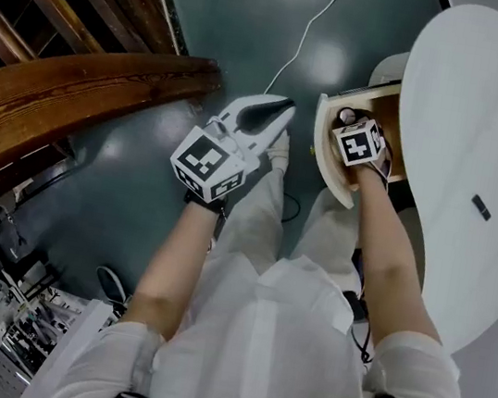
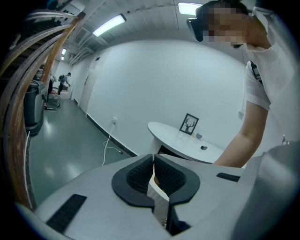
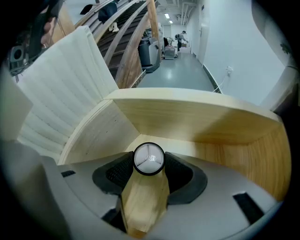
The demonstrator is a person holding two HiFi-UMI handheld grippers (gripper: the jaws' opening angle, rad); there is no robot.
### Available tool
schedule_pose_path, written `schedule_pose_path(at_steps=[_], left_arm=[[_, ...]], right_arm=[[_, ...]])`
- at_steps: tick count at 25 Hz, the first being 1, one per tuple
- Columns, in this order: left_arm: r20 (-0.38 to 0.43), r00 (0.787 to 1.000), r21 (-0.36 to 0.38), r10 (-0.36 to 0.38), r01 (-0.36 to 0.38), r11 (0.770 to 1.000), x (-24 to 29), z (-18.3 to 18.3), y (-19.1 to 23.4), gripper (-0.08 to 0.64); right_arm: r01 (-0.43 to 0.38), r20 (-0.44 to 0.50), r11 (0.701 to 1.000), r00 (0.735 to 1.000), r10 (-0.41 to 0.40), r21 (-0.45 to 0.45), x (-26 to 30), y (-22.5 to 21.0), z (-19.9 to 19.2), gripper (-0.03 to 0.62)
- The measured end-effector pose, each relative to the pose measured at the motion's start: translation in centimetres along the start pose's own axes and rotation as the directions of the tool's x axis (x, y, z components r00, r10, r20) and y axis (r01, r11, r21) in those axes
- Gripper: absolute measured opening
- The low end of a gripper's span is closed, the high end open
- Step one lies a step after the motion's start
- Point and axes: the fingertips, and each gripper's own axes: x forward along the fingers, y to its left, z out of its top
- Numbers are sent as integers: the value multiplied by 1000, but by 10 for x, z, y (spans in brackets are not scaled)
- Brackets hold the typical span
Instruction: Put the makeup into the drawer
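The right tongs (image 3: 149, 169) grip the makeup (image 3: 149, 159), a round black-rimmed piece, low inside the open wooden drawer (image 3: 211, 124) beneath the table (image 1: 487, 119). This looks meant to set it on the drawer bottom rather than drop it. The left tongs (image 2: 153, 168) are pinched narrow and empty, held outside the drawer front, out of the way.

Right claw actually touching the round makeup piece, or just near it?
Touching. The right gripper view shows the right claw clamped on the round makeup piece, jaws pressed against its opposite sides with no gap, inside the wooden drawer.
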Motion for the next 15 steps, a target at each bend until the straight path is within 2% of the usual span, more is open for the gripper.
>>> schedule_pose_path(at_steps=[4, 9, 15], left_arm=[[2, 1000, -7, 4, -4, 1000, 4, -1, 1, 23], [2, 1000, -10, 3, -3, 1000, 8, 1, 1, 23], [11, 1000, -8, 10, -10, 1000, 8, 6, 7, 23]], right_arm=[[-2, -6, 1000, 1000, 2, -8, 6, -3, -1, 207], [11, 33, 998, 999, -9, -69, 3, -5, 15, 207], [3, 2, 996, 1000, -3, -86, 8, -4, 14, 208]])
